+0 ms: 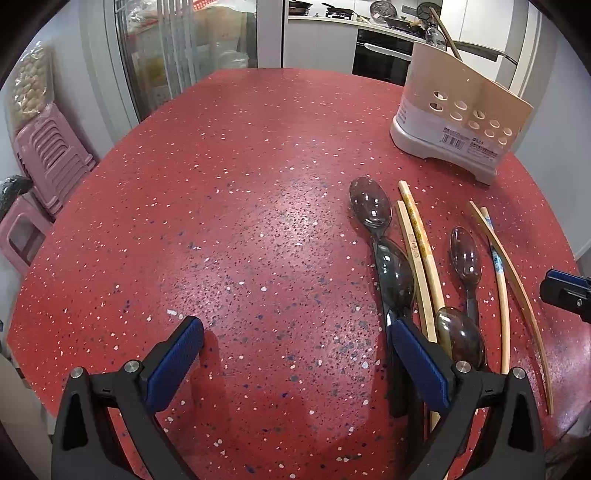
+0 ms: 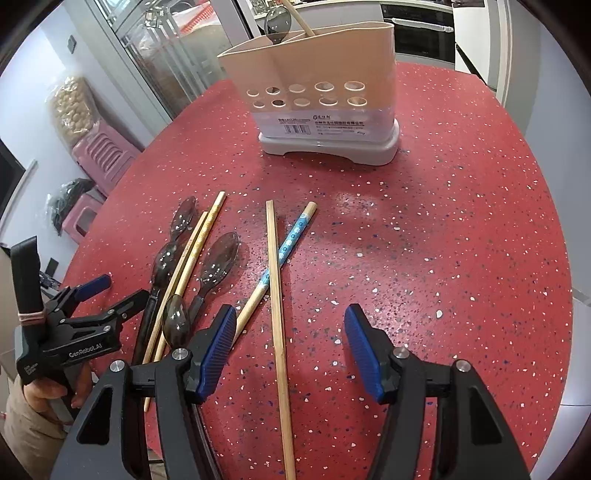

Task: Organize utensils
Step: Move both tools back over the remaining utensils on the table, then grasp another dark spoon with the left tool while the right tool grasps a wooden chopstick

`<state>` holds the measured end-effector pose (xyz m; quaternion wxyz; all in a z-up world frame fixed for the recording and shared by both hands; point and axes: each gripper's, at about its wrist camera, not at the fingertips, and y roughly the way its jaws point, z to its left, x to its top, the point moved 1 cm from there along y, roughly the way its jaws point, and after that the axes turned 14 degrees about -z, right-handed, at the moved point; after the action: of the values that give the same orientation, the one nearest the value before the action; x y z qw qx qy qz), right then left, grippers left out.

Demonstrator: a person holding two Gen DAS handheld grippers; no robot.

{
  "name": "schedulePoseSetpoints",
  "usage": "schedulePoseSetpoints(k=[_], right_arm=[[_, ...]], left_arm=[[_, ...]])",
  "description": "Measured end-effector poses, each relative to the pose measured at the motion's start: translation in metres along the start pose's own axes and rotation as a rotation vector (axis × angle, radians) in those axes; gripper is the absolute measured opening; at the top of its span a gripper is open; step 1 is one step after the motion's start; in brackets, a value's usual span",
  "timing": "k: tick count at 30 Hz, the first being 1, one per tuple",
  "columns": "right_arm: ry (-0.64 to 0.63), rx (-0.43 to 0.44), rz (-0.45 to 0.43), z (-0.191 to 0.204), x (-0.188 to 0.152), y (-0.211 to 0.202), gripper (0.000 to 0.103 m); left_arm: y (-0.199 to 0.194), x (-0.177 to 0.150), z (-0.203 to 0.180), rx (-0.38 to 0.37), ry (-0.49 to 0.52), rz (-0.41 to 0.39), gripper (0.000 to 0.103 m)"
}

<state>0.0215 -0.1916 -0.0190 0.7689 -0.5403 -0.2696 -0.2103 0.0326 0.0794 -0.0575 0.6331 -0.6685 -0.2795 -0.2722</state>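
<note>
Utensils lie loose on a red speckled table (image 2: 443,240) — four smoky clear plastic spoons and several chopsticks, none in the holder's reach. Beige holder (image 2: 317,92) with round holes stands upright at the far side, on a grey base; one spoon (image 2: 277,22) and one chopstick (image 2: 299,16) already poke out of its top.

Left gripper (image 1: 295,332) hovers low over bare table, fingers spread wide, nothing between them; its right pad (image 1: 417,362) sits just beside a spoon handle and the pair of plain chopsticks (image 1: 417,243).

Right gripper (image 2: 290,332) also released, jaws apart. A long plain chopstick (image 2: 277,295) runs between the pads — not touched by either. It crosses over a blue-patterned chopstick (image 2: 291,236). Largest spoon (image 2: 219,262) lies bowl-up left of those.

A hand (image 2: 48,391) grips the left tool's handle at the edge of the right view.
</note>
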Motion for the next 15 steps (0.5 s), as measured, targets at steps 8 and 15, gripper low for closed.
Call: schedulePoseSetpoints(k=[8, 15], right_arm=[[0.004, -0.003, -0.006, -0.001, -0.001, -0.005, 0.065], [0.002, -0.005, -0.006, -0.001, -0.001, -0.006, 0.065]], left_arm=[[0.006, 0.008, -0.008, -0.022, 0.019, 0.009, 0.103], [0.012, 0.014, -0.012, -0.025, 0.015, 0.023, 0.103]])
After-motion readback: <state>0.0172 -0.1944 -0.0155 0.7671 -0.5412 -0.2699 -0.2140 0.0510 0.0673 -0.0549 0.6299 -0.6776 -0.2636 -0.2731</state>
